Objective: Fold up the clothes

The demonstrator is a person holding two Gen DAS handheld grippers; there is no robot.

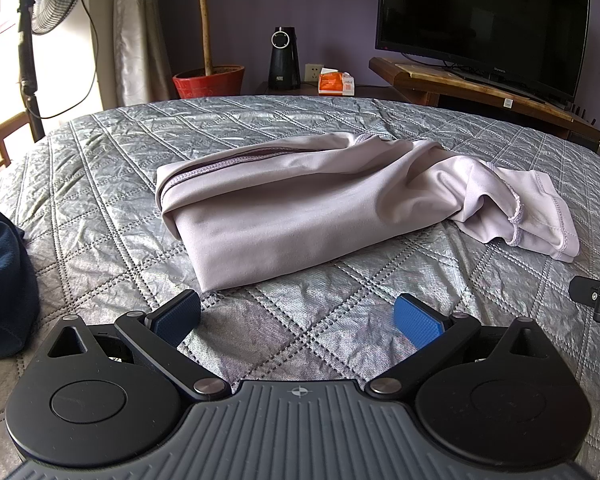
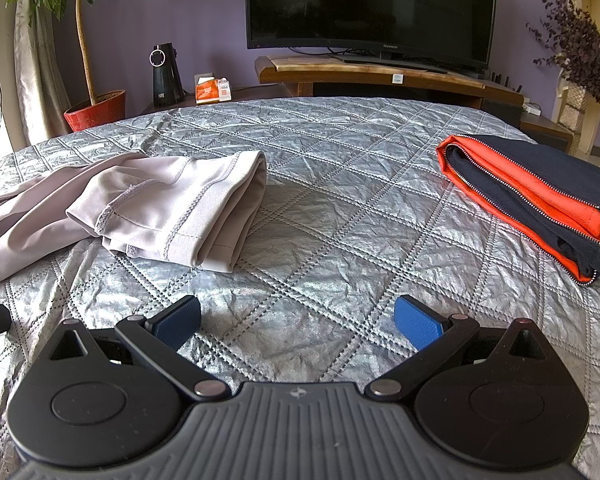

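While both the left gripper [image 1: 298, 318] and right gripper [image 2: 298, 318] hover with fingers wide and empty, the soft, slippery lilac garment [image 1: 300, 204] lies half-folded mid-bed [image 1: 100, 168] and is best pinched at its stitched cuff hems [image 2: 172, 216].

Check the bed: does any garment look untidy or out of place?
The lilac garment is only half folded: its right end trails out loose and rumpled. The orange and navy jacket lies neatly folded. Both grippers are open and empty.
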